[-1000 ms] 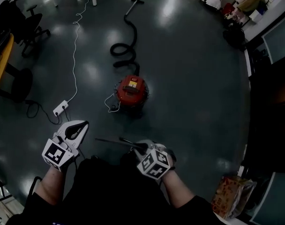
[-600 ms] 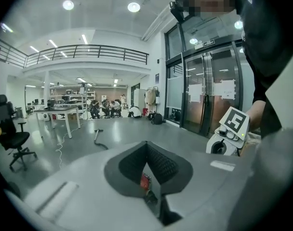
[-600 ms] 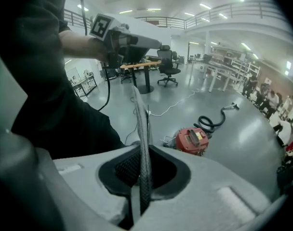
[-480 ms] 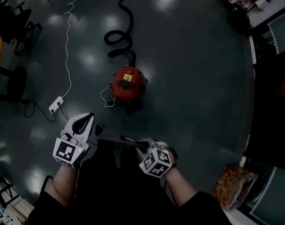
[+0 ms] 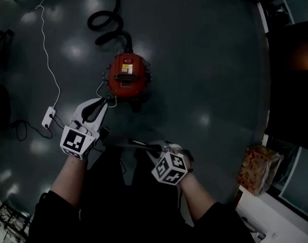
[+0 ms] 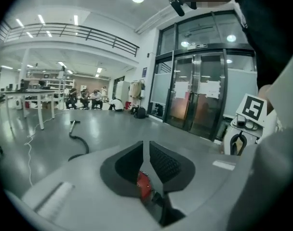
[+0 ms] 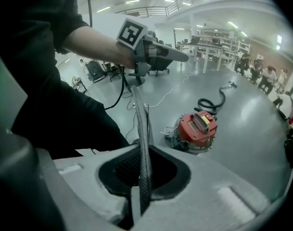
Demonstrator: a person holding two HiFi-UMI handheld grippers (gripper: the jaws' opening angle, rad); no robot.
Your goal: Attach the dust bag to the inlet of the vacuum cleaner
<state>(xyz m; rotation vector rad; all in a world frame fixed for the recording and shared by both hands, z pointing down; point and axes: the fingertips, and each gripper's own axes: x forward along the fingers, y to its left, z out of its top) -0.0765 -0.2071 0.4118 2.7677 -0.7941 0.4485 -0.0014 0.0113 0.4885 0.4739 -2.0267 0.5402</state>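
**Head view, steep down; dim grey floor (image 5: 209, 59).**

- **R gripper (image 5: 154, 150):** clenched on a thin dark strip, apparently the dust bag (image 5: 124, 146) seen edge-on. The strip runs across the person's front. Its far end lies just beside the body of the L gripper (image 5: 102, 104). The rest of the bag can't be told from the dark clothing below.
- **L gripper:** jaws have just been opening and now stand a narrow slit apart, w/ nothing between them. The tips point toward the vacuum (image 5: 126, 77), near it but apart.
- **Vacuum:** red round canister, upright on the floor, apart from the bag. A black hose (image 5: 109, 22) leaves its far side and coils.
- **Writing:**
  - Vacuum top has a yellow label w/ dark print, too small to read.
  - Each gripper's cube (image 5: 170, 168) shows black-and-white square markers, no letters.
  - A box (image 5: 258, 168) at right has red-orange print, illegible.
  - In the L gripper view, the paper notices (image 6: 182, 88) on the glass doors are unreadable.
- **Left of vacuum:** a white cable (image 5: 46, 59) leads to a power strip (image 5: 48, 117).
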